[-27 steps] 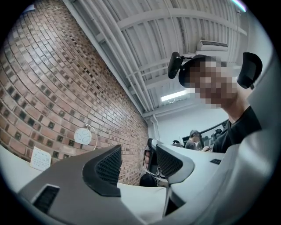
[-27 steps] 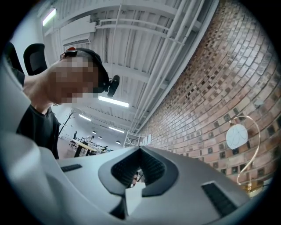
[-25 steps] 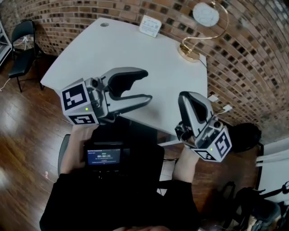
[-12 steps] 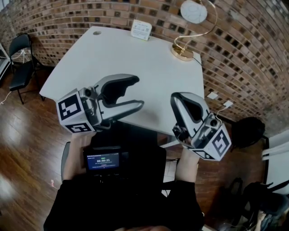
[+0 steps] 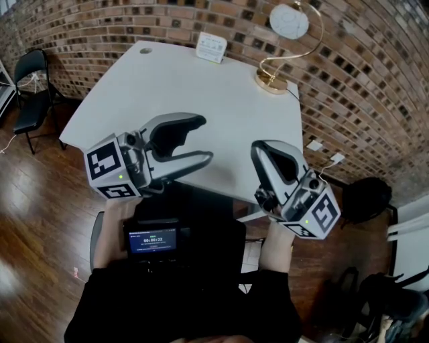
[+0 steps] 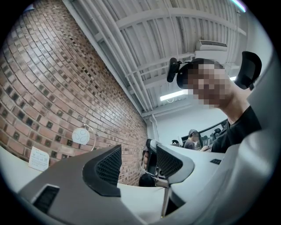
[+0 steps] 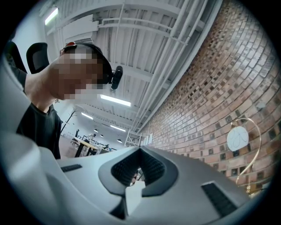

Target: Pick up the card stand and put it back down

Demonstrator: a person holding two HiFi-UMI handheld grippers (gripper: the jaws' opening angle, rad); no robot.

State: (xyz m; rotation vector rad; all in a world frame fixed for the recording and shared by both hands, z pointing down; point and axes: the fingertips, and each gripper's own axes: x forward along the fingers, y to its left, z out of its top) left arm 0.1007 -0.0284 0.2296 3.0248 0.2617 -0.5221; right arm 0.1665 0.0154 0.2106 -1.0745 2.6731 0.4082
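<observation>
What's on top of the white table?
A white card stand and a gold holder with a round disc, both at the far edge. The left gripper hides some of the near part.

This reads as an open-plan office or lab workspace. A white rounded-corner table (image 5: 201, 94) stands against a red-brown brick wall (image 5: 375, 74) on dark wooden plank flooring (image 5: 40, 201), and a black metal-framed chair (image 5: 37, 63) sits off the table's far left corner. Above the table runs a white exposed-beam ceiling (image 6: 145, 39) with a strip light (image 6: 173, 94). Beyond the table, seated people (image 6: 192, 137) work at long desks.
</observation>
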